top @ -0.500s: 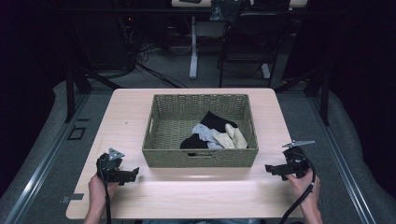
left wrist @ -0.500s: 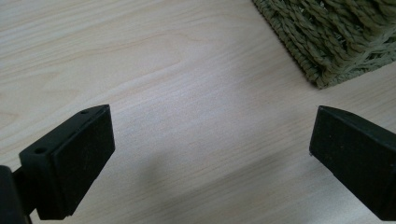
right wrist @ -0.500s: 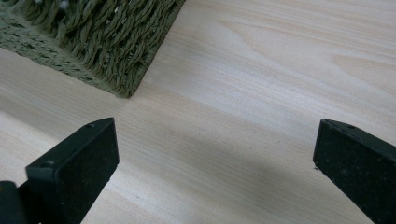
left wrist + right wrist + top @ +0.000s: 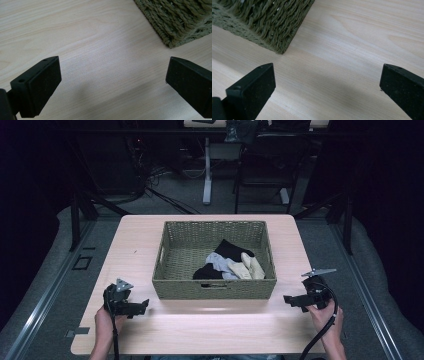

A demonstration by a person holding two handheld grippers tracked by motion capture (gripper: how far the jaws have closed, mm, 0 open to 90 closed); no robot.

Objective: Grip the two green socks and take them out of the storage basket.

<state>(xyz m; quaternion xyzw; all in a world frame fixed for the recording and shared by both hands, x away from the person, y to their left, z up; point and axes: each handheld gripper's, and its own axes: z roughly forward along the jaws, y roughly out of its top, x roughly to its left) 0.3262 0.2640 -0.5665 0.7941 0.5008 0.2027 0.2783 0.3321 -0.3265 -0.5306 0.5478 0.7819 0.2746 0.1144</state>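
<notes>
Table: a pale wooden table (image 4: 200, 330) fills the middle of the high view, its near edge at the bottom of the frame.
Basket: a green woven basket (image 4: 215, 287) stands at the centre of the table, between the two grippers and a little farther up the frame than both.
Basket contents: socks (image 4: 227, 262) lie bunched in the lower right part of the basket, black, grey and cream pieces overlapping.
Left gripper: the left gripper (image 4: 141, 308) sits at the lower left of the high view, held in a hand, pointing toward the basket's near left corner and apart from it.
Left gripper jaws: spread wide, nothing between them; in the left gripper view (image 4: 112, 82) bare wood lies between the two black pads, with the basket corner at the upper right.
Right gripper: the right gripper (image 4: 288, 300) is at the lower right of the high view, held in a hand, pointing toward the basket's near right corner, near it but not touching.
Right gripper jaws: released and wide apart, gripping nothing; in the right gripper view (image 4: 327, 87) the basket corner shows at the upper left above bare table.
</notes>
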